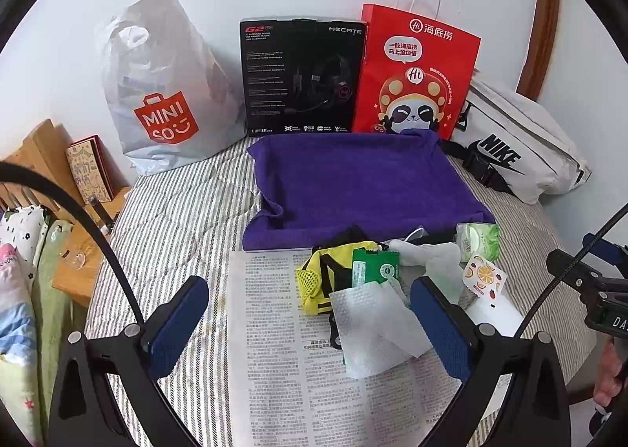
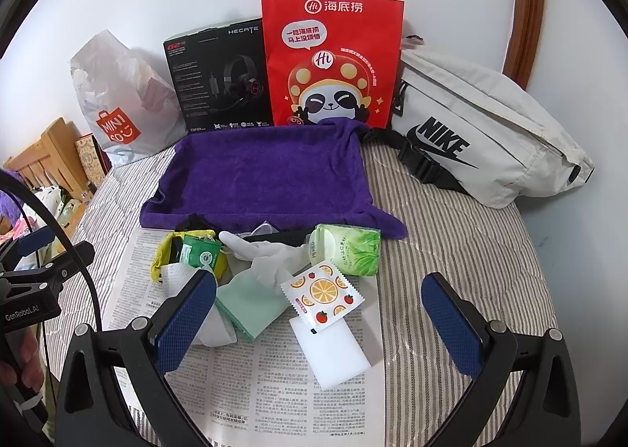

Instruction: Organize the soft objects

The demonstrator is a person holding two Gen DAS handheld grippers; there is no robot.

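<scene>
While both grippers, left gripper (image 1: pixel 310 325) and right gripper (image 2: pixel 320 321), hang wide open holding nothing, the Miniso bag (image 1: pixel 157 93) looks stuffed; the purple towel tray (image 2: pixel 267 172) is empty, soft bits heaped on newspaper (image 2: pixel 251 380) just before it.

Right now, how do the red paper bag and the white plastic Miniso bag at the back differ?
The red paper bag stands stiff and flat-faced, while the white plastic bag slumps, crinkled and bulging. The red bag has thin white string handles and a cartoon panda; the plastic bag has a punched-out grip and a small orange logo. The red bag stands right of the black headset box, the plastic bag left of it. Both lean against the wall.
</scene>
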